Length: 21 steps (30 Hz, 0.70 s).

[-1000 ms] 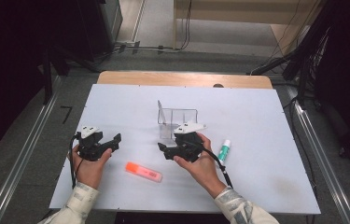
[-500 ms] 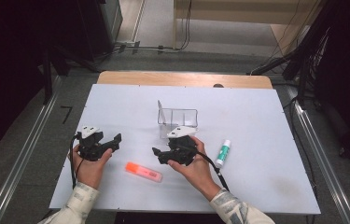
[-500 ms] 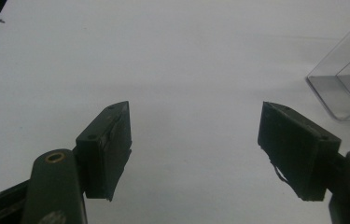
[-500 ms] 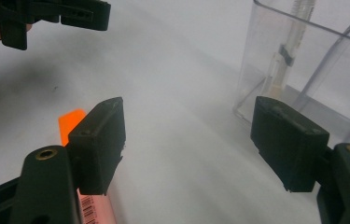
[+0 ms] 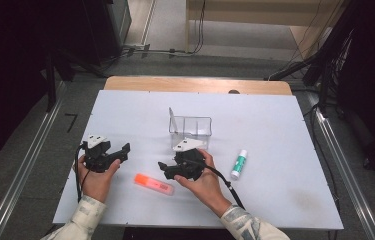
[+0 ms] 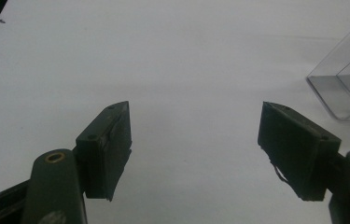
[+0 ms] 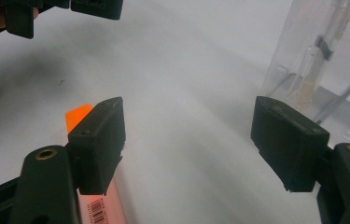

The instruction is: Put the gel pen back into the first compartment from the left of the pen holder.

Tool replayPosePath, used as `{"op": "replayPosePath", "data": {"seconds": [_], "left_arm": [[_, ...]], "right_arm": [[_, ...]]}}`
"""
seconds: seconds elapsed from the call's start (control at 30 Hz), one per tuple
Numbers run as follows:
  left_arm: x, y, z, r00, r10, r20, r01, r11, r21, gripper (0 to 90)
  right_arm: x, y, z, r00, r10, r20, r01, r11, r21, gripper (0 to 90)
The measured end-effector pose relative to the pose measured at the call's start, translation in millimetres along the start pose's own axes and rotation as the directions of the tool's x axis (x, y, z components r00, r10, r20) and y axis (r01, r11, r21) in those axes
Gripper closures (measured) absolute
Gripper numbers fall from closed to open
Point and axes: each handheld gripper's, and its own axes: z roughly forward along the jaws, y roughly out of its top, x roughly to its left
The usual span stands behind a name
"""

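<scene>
An orange highlighter lies flat near the front of the white table. My right gripper hovers just to its right with the jaws pointing left, open and holding nothing. In the right gripper view the highlighter shows behind the left jaw, and my right gripper has only table between its pads. My left gripper is held at the front left, open and holding nothing. In the left gripper view the wide-set jaws of my left gripper frame bare table.
A clear plastic box with a raised lid stands mid-table, just behind the right hand; it appears as the box and the box. A white glue stick with a green cap lies right of the right hand.
The right gripper has moved from beside the clear box down and to the left, toward the highlighter, and now points left. The left gripper has stayed in place.
</scene>
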Motion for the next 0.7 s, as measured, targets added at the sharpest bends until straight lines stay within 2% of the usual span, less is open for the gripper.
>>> {"op": "replayPosePath", "data": {"seconds": [0.7], "left_arm": [[-0.3,-0.1,0.3,1.0000,0.001,0.001,-0.001,1.0000,0.002,26.0]], "right_arm": [[14.2,-6.7,10.1,0.9989,-0.027,-0.037,0.028,0.999,0.036,24.8]]}}
